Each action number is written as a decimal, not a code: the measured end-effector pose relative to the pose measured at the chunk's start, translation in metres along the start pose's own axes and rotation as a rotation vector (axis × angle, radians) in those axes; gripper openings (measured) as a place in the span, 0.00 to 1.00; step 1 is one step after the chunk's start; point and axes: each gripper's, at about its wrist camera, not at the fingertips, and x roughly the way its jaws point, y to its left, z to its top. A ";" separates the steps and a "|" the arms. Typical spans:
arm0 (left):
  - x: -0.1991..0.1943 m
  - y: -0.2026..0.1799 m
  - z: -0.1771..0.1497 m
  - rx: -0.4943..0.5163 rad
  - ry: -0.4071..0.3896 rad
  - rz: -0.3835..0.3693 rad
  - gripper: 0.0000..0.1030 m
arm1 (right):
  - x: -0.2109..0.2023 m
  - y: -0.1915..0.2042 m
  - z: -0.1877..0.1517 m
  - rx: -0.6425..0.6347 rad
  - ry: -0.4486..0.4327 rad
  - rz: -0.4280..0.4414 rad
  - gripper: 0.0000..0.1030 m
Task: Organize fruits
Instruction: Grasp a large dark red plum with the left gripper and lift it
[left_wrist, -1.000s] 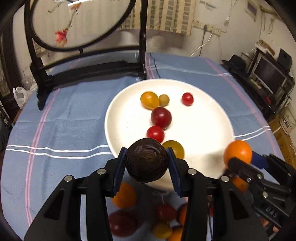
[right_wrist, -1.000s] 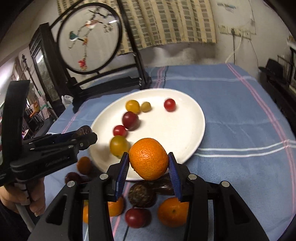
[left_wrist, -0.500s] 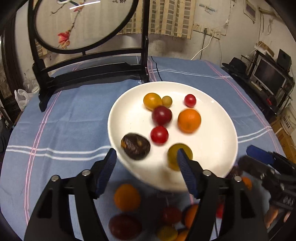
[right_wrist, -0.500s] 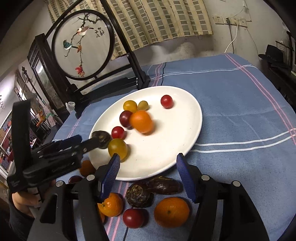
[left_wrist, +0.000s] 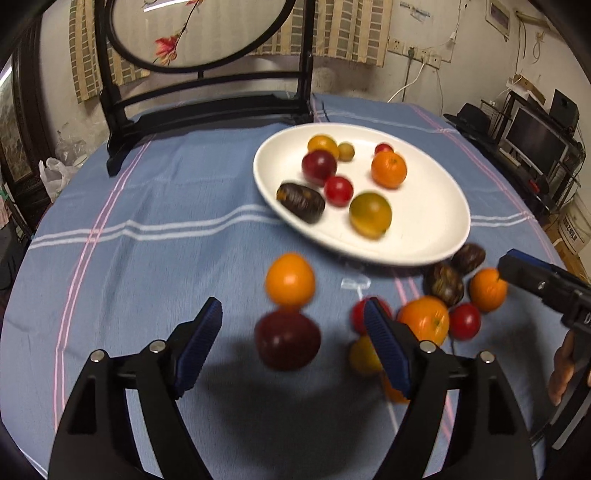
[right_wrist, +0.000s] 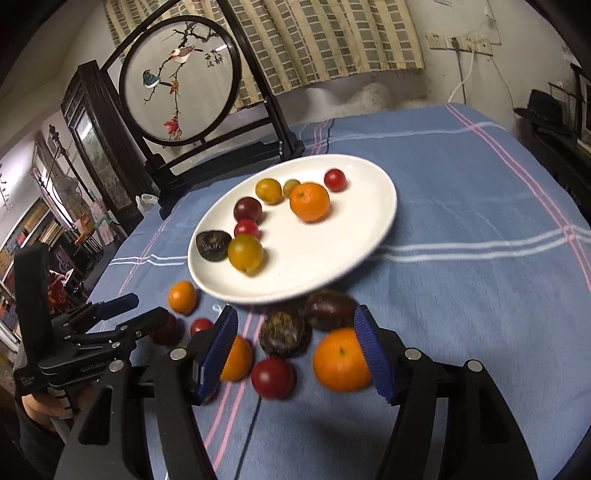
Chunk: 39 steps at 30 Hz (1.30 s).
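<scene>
A white plate (left_wrist: 428, 221) (right_wrist: 354, 236) on the blue cloth holds several fruits, among them an orange (left_wrist: 388, 170) (right_wrist: 309, 202) and a dark wrinkled fruit (left_wrist: 301, 202) (right_wrist: 210, 245). More fruit lies on the cloth in front of it. My left gripper (left_wrist: 293, 339) is open and empty over a dark red fruit (left_wrist: 287, 345), with a small orange (left_wrist: 290, 278) just beyond. My right gripper (right_wrist: 295, 350) is open and empty around a dark fruit (right_wrist: 284, 334), a red tomato (right_wrist: 272, 376) and an orange (right_wrist: 340, 360).
A black wooden stand with a round embroidered screen (right_wrist: 181, 77) stands at the back of the table (right_wrist: 480, 184), behind the plate. A plastic bag (left_wrist: 55, 173) lies off the table's left edge. Shelves with a monitor (left_wrist: 535, 142) are at the right.
Both grippers opened and let their fruits go onto the plate: the left the dark wrinkled fruit, the right the orange. Both then drew back over the loose fruit on the cloth.
</scene>
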 end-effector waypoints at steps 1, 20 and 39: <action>0.001 0.002 -0.005 -0.011 0.004 0.005 0.75 | -0.001 -0.002 -0.003 0.006 0.000 0.000 0.65; 0.020 0.010 -0.022 -0.040 0.037 0.016 0.60 | -0.006 0.001 -0.026 -0.031 0.008 -0.038 0.78; 0.006 0.010 -0.023 -0.049 0.018 -0.055 0.38 | -0.002 -0.005 -0.028 -0.041 0.016 -0.148 0.78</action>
